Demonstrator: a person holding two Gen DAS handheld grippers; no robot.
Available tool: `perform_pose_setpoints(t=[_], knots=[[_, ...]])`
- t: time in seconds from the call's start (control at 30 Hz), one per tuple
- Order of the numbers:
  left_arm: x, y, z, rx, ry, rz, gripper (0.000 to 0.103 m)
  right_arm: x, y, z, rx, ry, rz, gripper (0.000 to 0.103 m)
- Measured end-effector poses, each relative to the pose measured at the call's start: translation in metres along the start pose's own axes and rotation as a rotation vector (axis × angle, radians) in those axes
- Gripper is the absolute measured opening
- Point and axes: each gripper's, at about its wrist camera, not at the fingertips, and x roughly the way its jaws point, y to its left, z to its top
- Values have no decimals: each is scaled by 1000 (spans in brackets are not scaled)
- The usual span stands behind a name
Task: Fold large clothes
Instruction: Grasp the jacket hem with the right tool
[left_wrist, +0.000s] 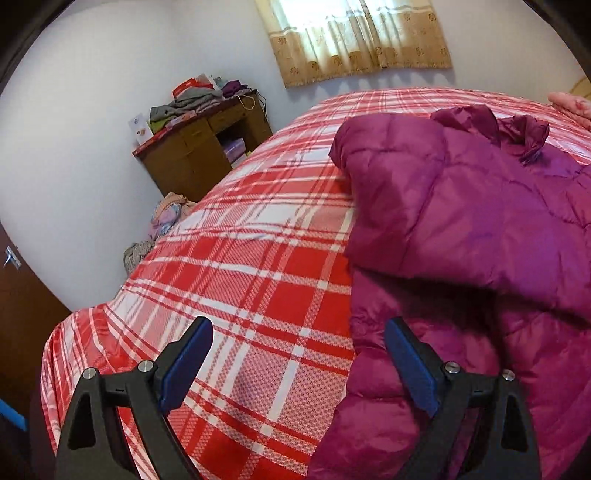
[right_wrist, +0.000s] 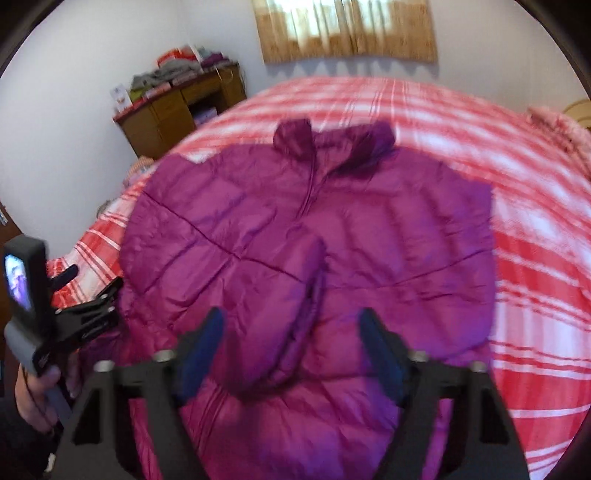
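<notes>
A magenta puffer jacket (right_wrist: 369, 229) lies front up on the bed, collar toward the far wall, both sleeves folded in across the chest. It also shows in the left wrist view (left_wrist: 480, 229). My right gripper (right_wrist: 291, 332) is open and empty, hovering over the jacket's lower middle, above the folded sleeve cuff (right_wrist: 295, 295). My left gripper (left_wrist: 299, 339) is open and empty at the jacket's left edge, its right finger over the fabric, its left over the bedspread. The left gripper also shows in the right wrist view (right_wrist: 70, 291) at the far left.
The red and white plaid bedspread (left_wrist: 240, 258) covers the bed. A wooden desk (left_wrist: 199, 155) piled with clothes stands in the far left corner. A curtained window (left_wrist: 354, 33) is on the far wall. A pink pillow (right_wrist: 557, 125) lies at the far right.
</notes>
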Motion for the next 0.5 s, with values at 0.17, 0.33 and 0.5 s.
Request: perform_pose_setpoints(t=[0.17,0.33,0.5], knots=[[7,4,-7,-18,7,-26,94,-3,-2,-10,29,-12,43,13],[9,7,-8,-17,15,-42,94,-34,-28,-22,80,-69,-25,12],[5,8,-3,9,36,-51,94,-24,-43,-36,78,-20,-83,46]])
